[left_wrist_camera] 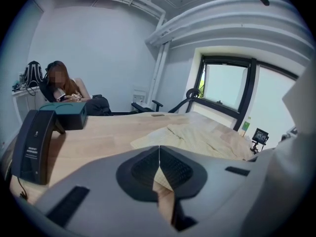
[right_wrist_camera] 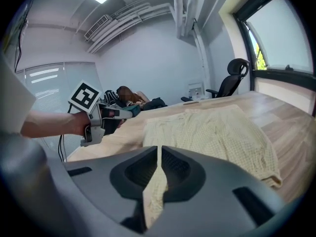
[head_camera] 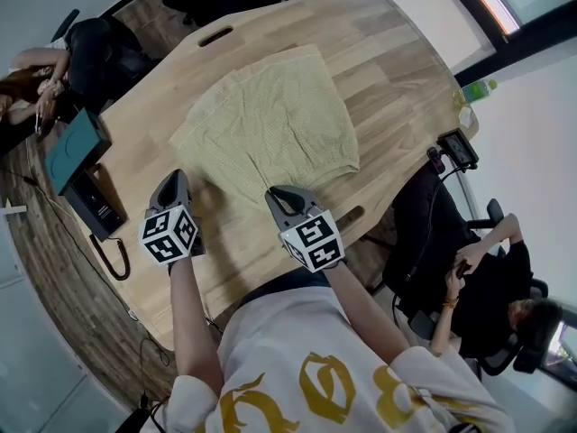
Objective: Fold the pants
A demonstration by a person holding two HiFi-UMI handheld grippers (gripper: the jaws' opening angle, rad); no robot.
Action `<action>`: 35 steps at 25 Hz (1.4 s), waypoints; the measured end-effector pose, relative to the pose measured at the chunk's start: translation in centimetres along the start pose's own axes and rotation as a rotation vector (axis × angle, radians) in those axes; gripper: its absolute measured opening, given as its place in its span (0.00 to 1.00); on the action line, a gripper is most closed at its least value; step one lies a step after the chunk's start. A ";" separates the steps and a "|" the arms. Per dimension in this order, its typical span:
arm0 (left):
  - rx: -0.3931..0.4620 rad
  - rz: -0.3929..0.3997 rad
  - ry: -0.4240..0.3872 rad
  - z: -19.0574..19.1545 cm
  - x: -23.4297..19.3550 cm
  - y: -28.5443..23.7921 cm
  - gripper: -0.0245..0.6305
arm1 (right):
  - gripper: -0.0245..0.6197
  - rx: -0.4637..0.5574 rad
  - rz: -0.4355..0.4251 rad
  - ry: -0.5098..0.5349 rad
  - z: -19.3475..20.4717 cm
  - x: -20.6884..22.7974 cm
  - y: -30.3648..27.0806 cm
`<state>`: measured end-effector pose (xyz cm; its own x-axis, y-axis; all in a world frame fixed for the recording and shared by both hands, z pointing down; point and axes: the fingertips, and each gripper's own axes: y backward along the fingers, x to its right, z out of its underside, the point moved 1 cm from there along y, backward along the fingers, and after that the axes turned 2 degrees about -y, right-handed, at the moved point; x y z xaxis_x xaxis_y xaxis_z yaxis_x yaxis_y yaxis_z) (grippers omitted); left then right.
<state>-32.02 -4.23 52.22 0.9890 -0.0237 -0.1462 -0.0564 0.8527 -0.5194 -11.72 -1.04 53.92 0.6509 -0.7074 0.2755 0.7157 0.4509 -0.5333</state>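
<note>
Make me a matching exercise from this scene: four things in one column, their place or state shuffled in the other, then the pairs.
Things:
1. pants
2. teal box
3. green bottle
4. left gripper

Place or state:
A. jaws shut, nothing between them
B. spread out mid-table
C. by the window
D. at the table's left edge in the head view

Pairs: 1-B, 2-D, 3-C, 4-A

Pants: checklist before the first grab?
1. The pants lie spread on the table: ok.
2. The left gripper has jaws apart for a grab: not ok, together, empty.
3. The right gripper has jaws apart: not ok, together, empty.
4. The right gripper touches the hem: cannot tell.
5. The teal box sits apart from the pants: ok.
</note>
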 end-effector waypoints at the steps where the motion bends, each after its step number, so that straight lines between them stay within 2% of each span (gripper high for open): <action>1: -0.013 -0.004 0.005 0.4 -0.3 -0.3 0.05 | 0.05 -0.011 -0.005 0.005 0.3 -0.1 -0.2; 6: -0.054 -0.019 0.026 1.1 -1.4 -2.1 0.05 | 0.09 -0.057 -0.019 0.010 1.6 0.2 -1.0; 9: -0.079 -0.021 0.040 1.6 -2.0 -3.2 0.05 | 0.16 -0.098 -0.039 0.014 2.7 0.1 -1.5; 15: -0.159 -0.014 0.043 3.0 -2.7 -5.4 0.22 | 0.25 -0.154 -0.028 0.031 4.4 0.5 -1.8; 23: -0.224 -0.019 0.076 4.1 -3.3 -7.6 0.32 | 0.32 -0.205 -0.051 0.049 5.7 0.3 -2.0; 27: -0.248 -0.033 0.066 4.4 -3.6 -8.3 0.34 | 0.36 -0.237 -0.067 0.091 6.2 0.0 -2.2; 30: -0.239 -0.068 0.020 4.0 -4.0 -8.6 0.34 | 0.37 -0.274 -0.068 0.140 7.0 -0.1 -2.2; 35: -0.275 -0.066 0.000 4.2 -4.0 -9.7 0.34 | 0.37 -0.329 -0.060 0.207 8.1 0.2 -2.6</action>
<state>-34.83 -10.18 61.32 0.9918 -0.0745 -0.1041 -0.0266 0.6756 -0.7368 -11.42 2.08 61.86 0.5216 -0.8372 0.1642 0.6095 0.2310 -0.7584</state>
